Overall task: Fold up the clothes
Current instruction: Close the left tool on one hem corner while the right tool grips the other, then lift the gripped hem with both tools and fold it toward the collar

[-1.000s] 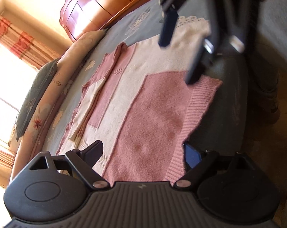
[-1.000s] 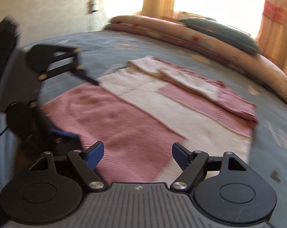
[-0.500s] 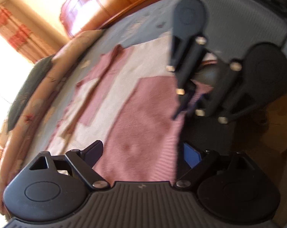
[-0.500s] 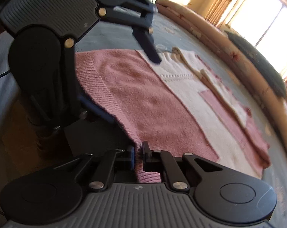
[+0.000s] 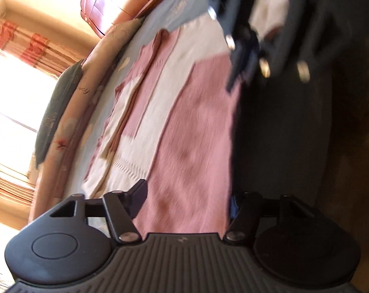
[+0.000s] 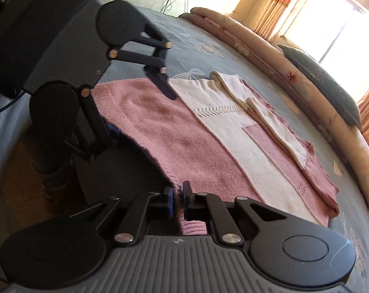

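Observation:
A pink and cream sweater (image 5: 184, 134) (image 6: 184, 141) lies flat on the blue-grey bed (image 6: 189, 36), sleeves folded in, its pink hem at the near bed edge. My right gripper (image 6: 177, 195) is shut on one corner of that ribbed hem; in the left wrist view the right gripper (image 5: 243, 56) shows blurred at the top. My left gripper (image 5: 187, 200) (image 6: 141, 113) straddles the other hem corner. Its jaws are closing with the pink knit between them, one finger (image 6: 162, 83) above the cloth and one below the edge, and the pads are not pressing.
A rolled peach floral quilt (image 6: 270, 48) and a grey pillow (image 6: 326, 83) lie along the bed's far side under a bright curtained window. A wooden headboard (image 5: 125, 0) stands beyond the sweater. The dark bed side and brown floor (image 6: 18, 183) are below the hem.
My right gripper dropped to the hem corner and shut on it. My left gripper's jaws have narrowed around the other corner of the hem.

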A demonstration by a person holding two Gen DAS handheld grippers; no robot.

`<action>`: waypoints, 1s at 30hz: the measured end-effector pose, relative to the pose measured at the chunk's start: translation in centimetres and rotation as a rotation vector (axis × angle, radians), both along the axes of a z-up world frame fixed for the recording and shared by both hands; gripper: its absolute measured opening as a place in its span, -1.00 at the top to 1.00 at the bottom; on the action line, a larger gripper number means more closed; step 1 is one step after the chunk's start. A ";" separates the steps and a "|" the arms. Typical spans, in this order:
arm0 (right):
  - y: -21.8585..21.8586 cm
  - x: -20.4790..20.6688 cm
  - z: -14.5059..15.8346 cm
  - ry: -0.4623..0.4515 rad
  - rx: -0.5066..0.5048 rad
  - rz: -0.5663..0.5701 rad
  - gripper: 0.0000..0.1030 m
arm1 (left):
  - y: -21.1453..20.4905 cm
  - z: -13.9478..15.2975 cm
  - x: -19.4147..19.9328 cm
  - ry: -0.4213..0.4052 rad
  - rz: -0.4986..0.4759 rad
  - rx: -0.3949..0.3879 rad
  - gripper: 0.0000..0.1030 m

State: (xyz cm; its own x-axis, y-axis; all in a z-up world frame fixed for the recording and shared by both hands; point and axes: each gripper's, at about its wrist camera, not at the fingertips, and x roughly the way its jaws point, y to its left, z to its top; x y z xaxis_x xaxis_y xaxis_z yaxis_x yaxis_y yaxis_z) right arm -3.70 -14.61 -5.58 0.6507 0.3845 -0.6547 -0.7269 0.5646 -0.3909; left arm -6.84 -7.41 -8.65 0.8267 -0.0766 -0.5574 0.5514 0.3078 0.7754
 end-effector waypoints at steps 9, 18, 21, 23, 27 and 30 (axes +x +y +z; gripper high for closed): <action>0.0 0.0 -0.8 -0.042 -0.005 -0.037 0.40 | -0.7 0.0 -0.4 -0.035 0.043 -0.010 0.69; 2.1 -0.5 -4.4 -0.269 -0.204 -0.133 0.09 | 0.3 1.8 -0.6 -0.014 0.072 -0.079 0.68; 1.3 -0.4 -5.3 -0.330 -0.285 -0.194 0.09 | 0.6 1.8 -0.5 -0.012 0.074 -0.077 0.67; -0.3 0.0 -5.5 -0.334 -0.323 -0.246 0.09 | 0.8 1.8 -0.3 -0.006 0.081 -0.085 0.63; -3.5 0.3 -5.4 -0.323 -0.383 -0.316 0.09 | 1.0 1.7 0.0 -0.005 0.087 -0.085 0.60; -5.5 0.0 -5.6 -0.316 -0.426 -0.345 0.09 | 1.3 1.4 0.1 0.004 0.096 -0.076 0.59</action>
